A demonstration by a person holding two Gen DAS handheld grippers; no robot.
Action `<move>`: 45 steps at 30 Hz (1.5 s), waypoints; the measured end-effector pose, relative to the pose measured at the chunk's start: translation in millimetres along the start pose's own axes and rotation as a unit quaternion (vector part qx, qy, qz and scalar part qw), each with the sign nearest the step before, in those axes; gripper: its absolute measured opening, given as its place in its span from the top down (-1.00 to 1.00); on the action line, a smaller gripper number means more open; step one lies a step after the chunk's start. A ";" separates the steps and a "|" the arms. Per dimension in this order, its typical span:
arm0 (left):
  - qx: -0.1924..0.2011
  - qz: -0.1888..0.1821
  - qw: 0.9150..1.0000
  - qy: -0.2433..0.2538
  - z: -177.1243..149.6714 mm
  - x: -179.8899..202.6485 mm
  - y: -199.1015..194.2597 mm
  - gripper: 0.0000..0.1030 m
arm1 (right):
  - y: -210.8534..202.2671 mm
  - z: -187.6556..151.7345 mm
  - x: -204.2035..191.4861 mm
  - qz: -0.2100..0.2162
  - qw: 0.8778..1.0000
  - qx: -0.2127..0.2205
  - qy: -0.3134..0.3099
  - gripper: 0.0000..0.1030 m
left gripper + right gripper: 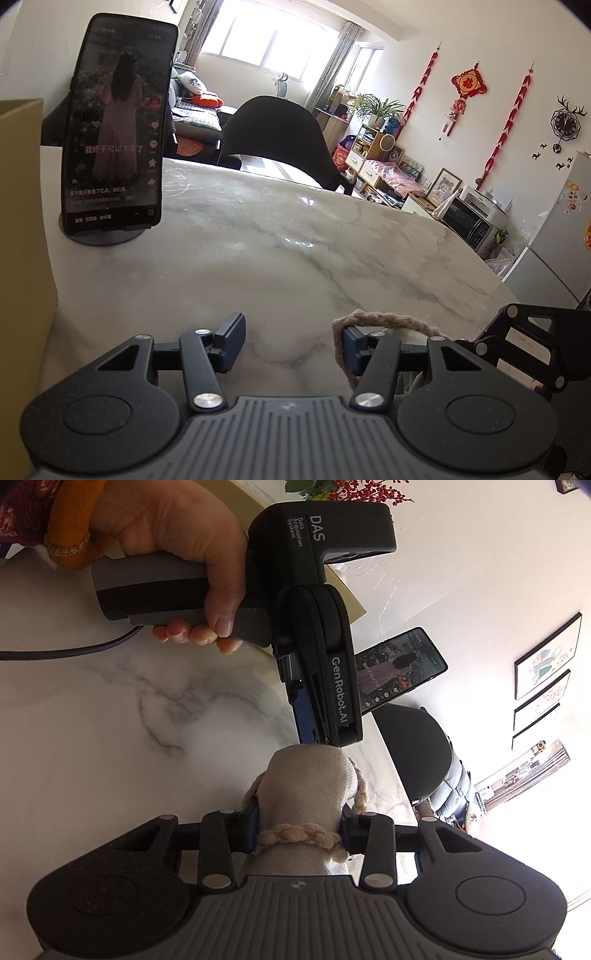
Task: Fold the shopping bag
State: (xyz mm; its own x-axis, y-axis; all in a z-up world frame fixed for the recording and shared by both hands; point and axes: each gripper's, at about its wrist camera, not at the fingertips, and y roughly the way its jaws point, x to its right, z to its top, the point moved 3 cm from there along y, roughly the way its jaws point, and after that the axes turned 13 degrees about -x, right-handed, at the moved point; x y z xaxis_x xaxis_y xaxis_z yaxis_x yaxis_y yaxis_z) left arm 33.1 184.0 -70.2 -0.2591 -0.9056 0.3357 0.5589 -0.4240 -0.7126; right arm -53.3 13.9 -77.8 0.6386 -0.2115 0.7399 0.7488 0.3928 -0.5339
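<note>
A: Where was your shopping bag [306, 786]?

B: Bunched between your right hand-held gripper [298, 834] fingers, which clamped the cloth and its braided handle [299, 836] above the marble surface [110, 720].

A: And your left hand-held gripper [291, 343]?

B: Spread wide, handle rope looped over one finger [354, 341].

My left gripper [291, 341] hangs over the white marble table [258, 258], and the braided rope handle [384, 320] loops round its right finger. Far ahead on the left, the black phone [116, 125] stands up on its round stand on the table. The tan cardboard box [22, 229] is left of the phone. The black chair [277, 133] is behind the table's far edge. My right gripper [297, 836] has the cream cloth shopping bag [306, 786] bunched between its fingers. My left gripper's tip is just past the bag, very close to it.
</note>
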 end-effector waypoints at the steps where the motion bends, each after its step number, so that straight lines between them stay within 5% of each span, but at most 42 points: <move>1: -0.002 0.000 1.000 0.001 0.7 0.2 0.2 -0.08 | -0.8 -0.4 -2.0 -0.005 1.000 0.006 -0.005 0.22; 10: -0.005 -0.010 1.000 0.003 4.3 -2.4 2.1 -0.09 | -5.0 -7.3 -6.7 -0.053 0.998 0.036 -0.023 0.23; 14: 0.003 -0.023 1.000 -0.007 3.0 -5.1 1.2 -0.18 | -16.5 -5.9 26.6 -0.028 0.995 0.055 0.075 0.24; 17: 0.008 -0.081 0.995 -0.053 3.0 -12.7 5.0 -0.17 | -19.2 -7.2 35.6 -0.017 0.993 0.059 0.103 0.23; 21: 0.014 -0.064 0.997 -0.039 2.3 -6.7 7.3 -0.16 | -18.4 -14.1 40.5 -0.001 0.988 0.062 0.141 0.23; 23: 0.018 -0.090 0.994 -0.061 -0.1 -9.1 7.6 -0.16 | -21.6 -12.6 43.9 0.010 0.983 0.070 0.171 0.23; 34: 0.032 -0.270 0.946 -0.175 -7.4 -16.5 10.1 -0.15 | -59.8 -26.3 79.1 0.089 0.929 0.142 0.330 0.22; 40: 0.022 -0.324 0.926 -0.192 -5.3 -5.2 17.0 -0.10 | -66.8 -45.1 102.4 0.139 0.875 0.164 0.433 0.21; 45: 0.020 -0.328 0.927 -0.183 -0.8 8.3 20.2 -0.09 | -62.6 -63.5 115.7 0.192 0.819 0.171 0.512 0.20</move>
State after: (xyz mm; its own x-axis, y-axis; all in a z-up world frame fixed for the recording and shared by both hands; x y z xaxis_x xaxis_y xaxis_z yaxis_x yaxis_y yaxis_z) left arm 41.7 167.9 -82.3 -0.2727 -0.3881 0.8804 0.4058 -0.8760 -0.2605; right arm -15.1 -92.0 15.3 0.7606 -0.5850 -0.2817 0.4760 0.7974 -0.3708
